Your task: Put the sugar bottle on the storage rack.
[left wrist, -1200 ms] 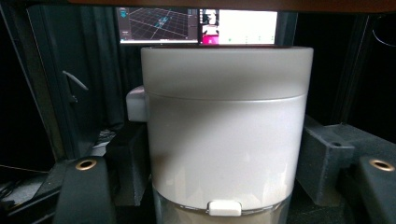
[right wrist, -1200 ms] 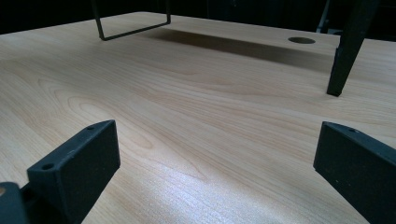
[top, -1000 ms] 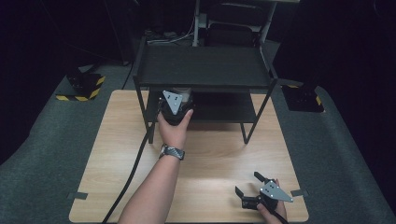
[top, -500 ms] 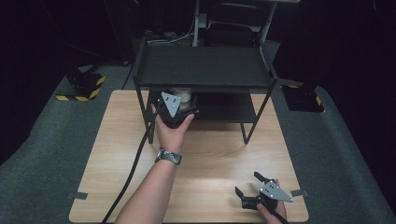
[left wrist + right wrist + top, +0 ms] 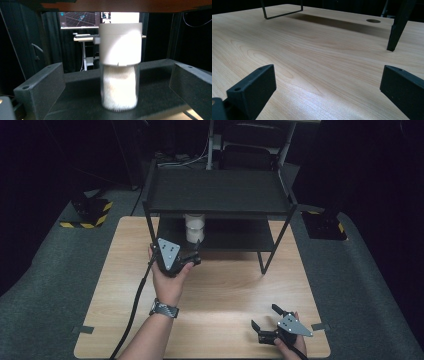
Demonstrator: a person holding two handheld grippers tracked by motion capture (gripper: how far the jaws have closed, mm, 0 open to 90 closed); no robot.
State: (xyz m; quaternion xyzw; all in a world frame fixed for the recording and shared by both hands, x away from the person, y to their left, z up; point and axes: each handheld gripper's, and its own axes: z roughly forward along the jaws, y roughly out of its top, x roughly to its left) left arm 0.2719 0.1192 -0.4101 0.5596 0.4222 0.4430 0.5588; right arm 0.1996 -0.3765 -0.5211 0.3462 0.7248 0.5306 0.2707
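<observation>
The left tool (image 5: 192, 251) sits just in front of the black rack's (image 5: 220, 195) lower shelf (image 5: 235, 235), its jaws spread wide with nothing between the pads; they have just been opening, and the jar (image 5: 194, 227) stands free beyond them. From above, the hand (image 5: 170, 277) and the grey plate cover most of this tool, so its jaw tips are hard to pick out against the dark shelf.

In the left gripper view the jar (image 5: 120, 65) stands upright on the shelf, centred between the two black jaws but farther in, touching neither. Its white lid and the pale contents below are slightly blurred (the top of the lid is cut off by the underside of the upper shelf). In the high view the upper shelf likewise hides the jar's top, leaving only its lower part showing under the shelf edge.

The right tool (image 5: 265, 320) rests low at the near right corner of the tabletop (image 5: 230, 290), well apart from the rack and the jar. Its jaws are also spread wide and empty; the right gripper view shows bare wood grain (image 5: 317, 62) between them and one rack leg (image 5: 395, 30) beyond.
</observation>
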